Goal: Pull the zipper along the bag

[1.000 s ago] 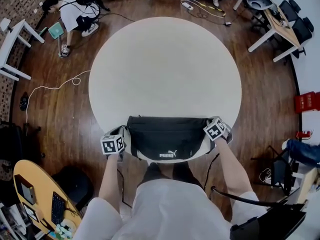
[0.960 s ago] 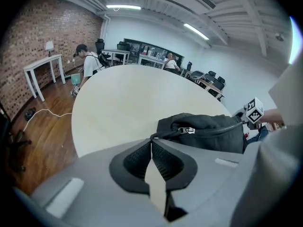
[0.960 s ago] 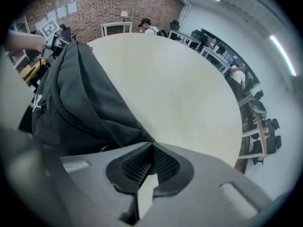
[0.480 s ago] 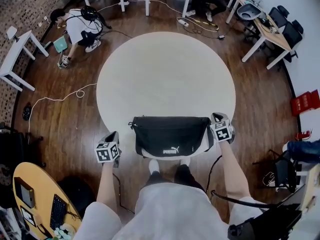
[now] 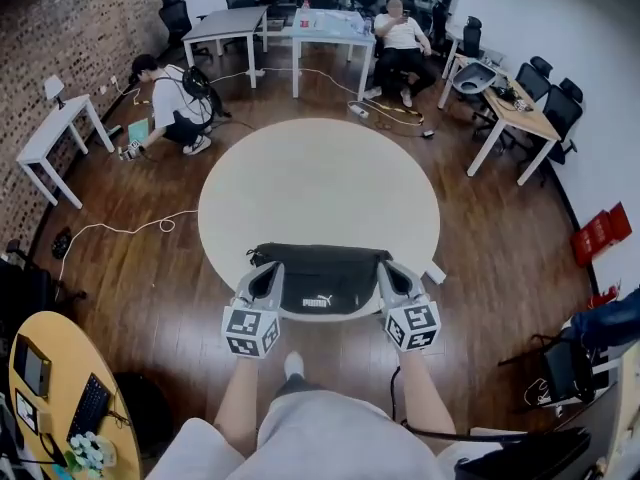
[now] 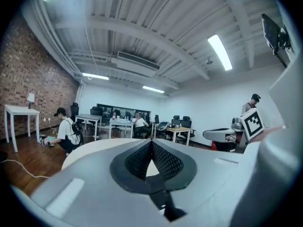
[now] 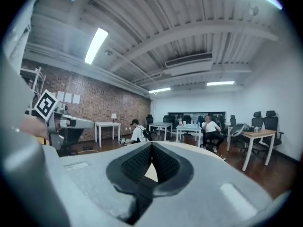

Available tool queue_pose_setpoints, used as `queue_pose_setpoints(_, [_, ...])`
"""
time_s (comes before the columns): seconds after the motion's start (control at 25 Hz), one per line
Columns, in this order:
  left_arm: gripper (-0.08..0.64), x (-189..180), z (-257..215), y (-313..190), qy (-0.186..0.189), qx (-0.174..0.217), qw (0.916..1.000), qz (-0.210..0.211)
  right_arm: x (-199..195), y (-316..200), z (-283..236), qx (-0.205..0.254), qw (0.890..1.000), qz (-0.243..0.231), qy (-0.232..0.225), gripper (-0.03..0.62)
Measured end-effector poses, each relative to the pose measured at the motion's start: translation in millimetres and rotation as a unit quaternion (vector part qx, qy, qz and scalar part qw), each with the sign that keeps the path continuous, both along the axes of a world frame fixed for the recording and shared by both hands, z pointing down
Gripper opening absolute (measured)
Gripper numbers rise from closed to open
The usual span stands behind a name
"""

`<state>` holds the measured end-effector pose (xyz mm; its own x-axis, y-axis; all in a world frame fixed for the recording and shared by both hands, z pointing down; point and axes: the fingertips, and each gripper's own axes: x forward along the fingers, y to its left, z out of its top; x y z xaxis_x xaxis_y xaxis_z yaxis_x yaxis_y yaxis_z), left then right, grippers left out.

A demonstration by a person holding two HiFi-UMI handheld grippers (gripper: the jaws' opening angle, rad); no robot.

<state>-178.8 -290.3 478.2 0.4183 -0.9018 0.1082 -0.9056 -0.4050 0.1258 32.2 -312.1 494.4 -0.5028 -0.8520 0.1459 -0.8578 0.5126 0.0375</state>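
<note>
The black bag (image 5: 322, 276) lies across the near edge of the round pale surface (image 5: 320, 183), right in front of me, its long side running left to right and a white logo on the face turned my way. I can't pick out the zipper pull from the head view; it is too small there. My left hand-held gripper (image 5: 268, 274) sits over the bag's left end and my right hand-held gripper (image 5: 392, 272) over its right end, both pointing away from me. I can't tell whether either one touches the fabric. The left gripper view shows that one's jaws pressed together at the tips with nothing between them, and the right gripper view shows the same for the other. Both of those views look out level over the surface into the room. Around the surface is a dark wooden floor (image 5: 130, 268), with a white cable (image 5: 115, 230) trailing across it off to the left. Farther left a person (image 5: 175, 108) crouches on the floor near a small white table (image 5: 60, 133) by the brick wall (image 5: 60, 48). On the far side another person (image 5: 400, 38) sits beside a row of white desks (image 5: 300, 28).
</note>
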Motion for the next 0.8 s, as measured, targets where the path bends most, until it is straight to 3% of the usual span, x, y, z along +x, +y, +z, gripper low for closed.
queue_pose_setpoints(0.2, [0.016, 97, -33, 102, -0.006, 0.055, 0.9985, -0.002, 23, 126, -29, 0.076, 0.995, -0.032, 0.052, -0.012])
queue_pose_setpoints(0.36, [0.015, 153, -22, 179, -0.027, 0.052, 0.998, -0.022, 59, 207, -37, 0.09, 0.995, -0.036, 0.03, -0.012])
queue_pose_setpoints(0.52, [0.017, 171, -23, 238, -0.005, 0.025, 0.9992, -0.032, 74, 259, -55, 0.106, 0.994, -0.034, 0.008, -0.012])
queue_pose_setpoints(0.8, [0.017, 168, -83, 277, -0.017, 0.091, 0.9948, -0.043, 72, 301, -104, 0.122, 0.992, -0.033, 0.01, -0.012])
